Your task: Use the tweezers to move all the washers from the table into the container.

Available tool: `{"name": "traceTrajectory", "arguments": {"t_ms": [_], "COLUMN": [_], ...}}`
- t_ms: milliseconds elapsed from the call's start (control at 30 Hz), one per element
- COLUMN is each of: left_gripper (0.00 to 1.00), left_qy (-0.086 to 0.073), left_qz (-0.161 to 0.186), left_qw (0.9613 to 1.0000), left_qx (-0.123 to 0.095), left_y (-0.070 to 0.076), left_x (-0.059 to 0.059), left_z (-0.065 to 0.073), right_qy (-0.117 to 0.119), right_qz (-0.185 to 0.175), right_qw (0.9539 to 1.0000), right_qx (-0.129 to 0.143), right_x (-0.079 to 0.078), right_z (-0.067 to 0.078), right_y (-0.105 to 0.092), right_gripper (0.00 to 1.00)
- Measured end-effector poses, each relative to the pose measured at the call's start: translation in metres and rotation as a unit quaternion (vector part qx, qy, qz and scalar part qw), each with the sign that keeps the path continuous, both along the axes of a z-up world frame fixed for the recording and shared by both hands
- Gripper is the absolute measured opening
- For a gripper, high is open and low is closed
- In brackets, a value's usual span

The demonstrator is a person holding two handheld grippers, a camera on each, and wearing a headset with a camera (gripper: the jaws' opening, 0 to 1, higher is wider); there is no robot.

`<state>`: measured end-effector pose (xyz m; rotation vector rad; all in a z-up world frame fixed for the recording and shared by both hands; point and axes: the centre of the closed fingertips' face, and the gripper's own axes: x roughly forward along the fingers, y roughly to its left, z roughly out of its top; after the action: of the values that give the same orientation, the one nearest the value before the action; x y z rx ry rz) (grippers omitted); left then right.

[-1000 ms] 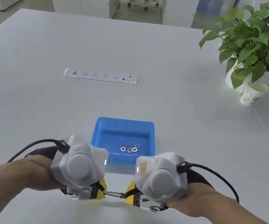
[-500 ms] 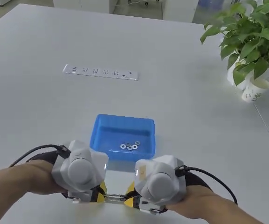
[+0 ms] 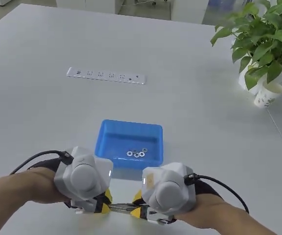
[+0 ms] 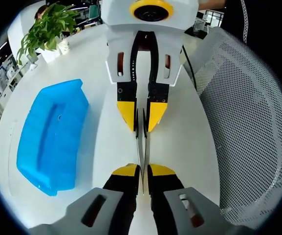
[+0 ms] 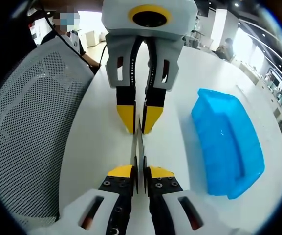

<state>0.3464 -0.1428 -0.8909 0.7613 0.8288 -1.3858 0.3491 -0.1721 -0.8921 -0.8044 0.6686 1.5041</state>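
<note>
A broad white worktop fills the scene, with a leafy potted plant at its far right edge and a mesh chair back just behind the person. Near the middle lies a blue container, and farther off a white power strip lies flat, well apart from it.

Close to the near edge, the left hand-held gripper and the right hand-held gripper point at each other, tip to tip. Both gripper views show each one's yellow-tipped jaws closed on the same thin metal tweezers, one at either end, so the tool spans the short gap between them, low over the worktop.

The washers lie in a small cluster on the container's floor, toward its near wall; no washer can be made out on the bare surface. The container sits just beyond the two grippers, on the far side of the tweezers and apart from them.

Judging from this, the moving itself looks finished or nearly so, and the step in hand is a two-ended hold or hand-over of the tweezers. The next move calls for one side to let go cleanly while the other keeps the tool pinched, then a check of the surface for any washer too small to see here.
</note>
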Motion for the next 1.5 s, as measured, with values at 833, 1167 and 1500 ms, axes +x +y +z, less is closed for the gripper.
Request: {"name": "traceTrajectory", "arguments": {"t_ms": [833, 1167, 1500], "left_gripper": [0.24, 0.41, 0.62], "left_qy": [0.002, -0.012, -0.036], "left_qz": [0.057, 0.146, 0.224], "left_qw": [0.9982, 0.9841, 0.9601], "left_qx": [-0.018, -0.101, -0.163], "left_y": [0.017, 0.024, 0.043], "left_x": [0.002, 0.009, 0.015], "left_z": [0.019, 0.053, 0.076], "right_qy": [0.001, -0.007, -0.011], "right_qz": [-0.062, -0.145, -0.222], "right_qw": [0.9977, 0.9857, 0.9647], "right_qx": [0.028, 0.085, 0.141], "right_x": [0.020, 0.044, 0.052], "right_z": [0.028, 0.062, 0.081], "right_y": [-0.012, -0.034, -0.062], "right_gripper": [0.32, 0.53, 0.73]}}
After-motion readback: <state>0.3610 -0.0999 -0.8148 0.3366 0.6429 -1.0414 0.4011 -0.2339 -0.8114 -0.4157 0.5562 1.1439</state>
